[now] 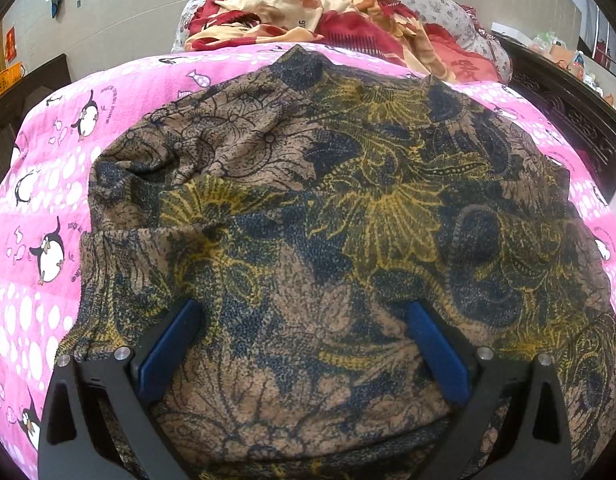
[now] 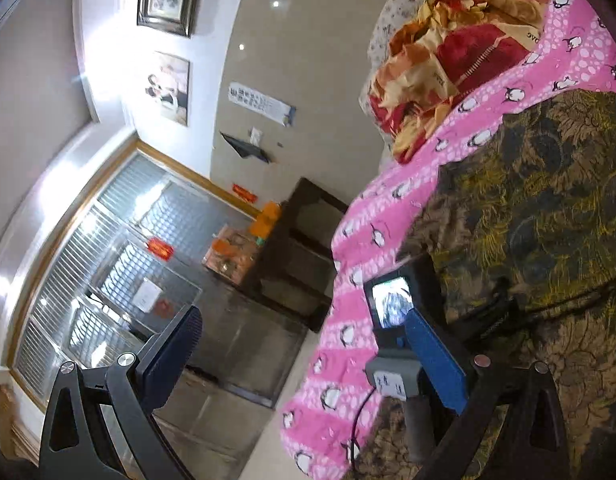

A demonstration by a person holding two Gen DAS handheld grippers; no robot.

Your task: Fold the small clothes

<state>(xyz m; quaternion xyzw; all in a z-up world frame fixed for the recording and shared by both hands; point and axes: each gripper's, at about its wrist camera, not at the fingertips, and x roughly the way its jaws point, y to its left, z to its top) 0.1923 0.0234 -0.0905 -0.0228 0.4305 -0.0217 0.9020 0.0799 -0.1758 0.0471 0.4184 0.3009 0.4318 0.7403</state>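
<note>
A brown garment with dark blue and yellow floral print (image 1: 327, 208) lies spread on a pink penguin-print bedsheet (image 1: 40, 184). My left gripper (image 1: 304, 344) hovers over its near part, open and empty, blue pads wide apart. In the right wrist view the same garment (image 2: 547, 184) lies at the right. My right gripper (image 2: 308, 344) is open and empty, tilted sideways, beside the bed's left edge. The left gripper's body with its small screen (image 2: 391, 308) shows in front of it, over the garment's edge.
A crumpled red and orange blanket (image 1: 308, 16) and a floral pillow (image 1: 439, 0) lie at the bed's far end. A dark carved headboard (image 1: 567, 120) runs along the right. A dark cabinet (image 2: 300, 248) and glass doors (image 2: 108, 264) stand left of the bed.
</note>
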